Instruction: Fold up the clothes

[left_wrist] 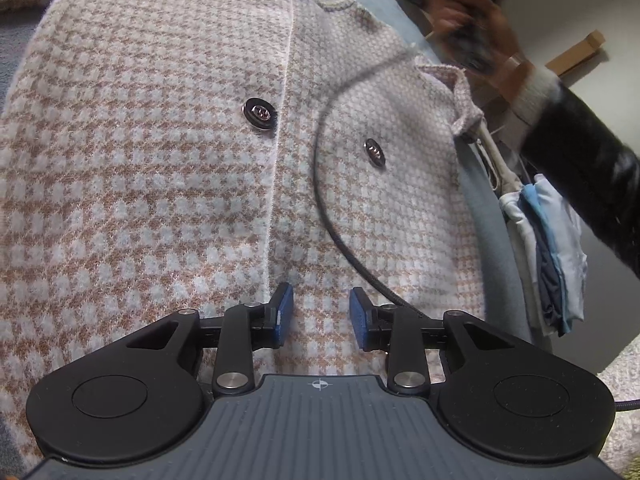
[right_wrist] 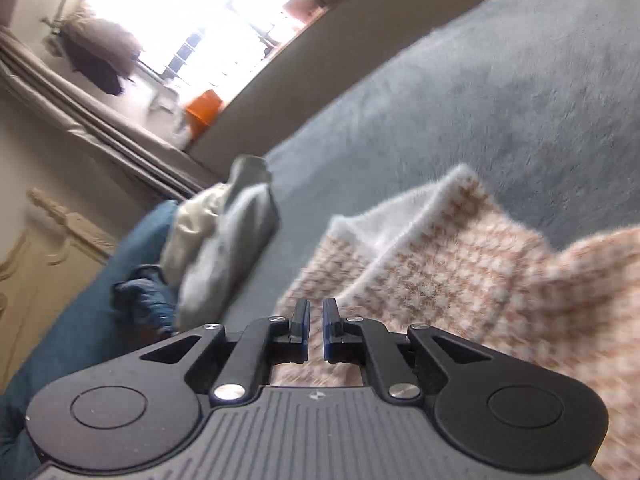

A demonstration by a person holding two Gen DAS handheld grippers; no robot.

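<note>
We are holding the left gripper [left_wrist: 321,312] low over the knit cardigan [left_wrist: 160,160], a pink, tan and pale-blue houndstooth piece that is lying spread on the grey-blue blanket [left_wrist: 486,216]. Its blue pads [left_wrist: 285,312] are standing apart with only cardigan fabric seen behind the gap; nothing is pinched between them. The front placket is running up from just above the pads, and a dark button [left_wrist: 260,115] is sitting beside it; a second button [left_wrist: 374,152] is lying further right on the overlapping panel. A thin black cable [left_wrist: 340,216] is curving across that panel towards the gripper body. At the upper right a blurred hand [left_wrist: 476,36] in a dark sleeve [left_wrist: 580,168] is hovering past the cardigan's edge. A stack of folded blue and white cloths [left_wrist: 552,248] is sitting off the blanket's right border.

In the right wrist view we are seeing the right gripper [right_wrist: 316,322] with its fingers drawn nearly together, a narrow slit left and nothing caught in it. It is hanging above a turned-back cardigan corner [right_wrist: 440,264], white inside face showing. A heap of grey and cream garments [right_wrist: 224,248] and a crumpled blue item [right_wrist: 140,300] are lying to the left; a bright window [right_wrist: 180,20] is glaring behind
</note>
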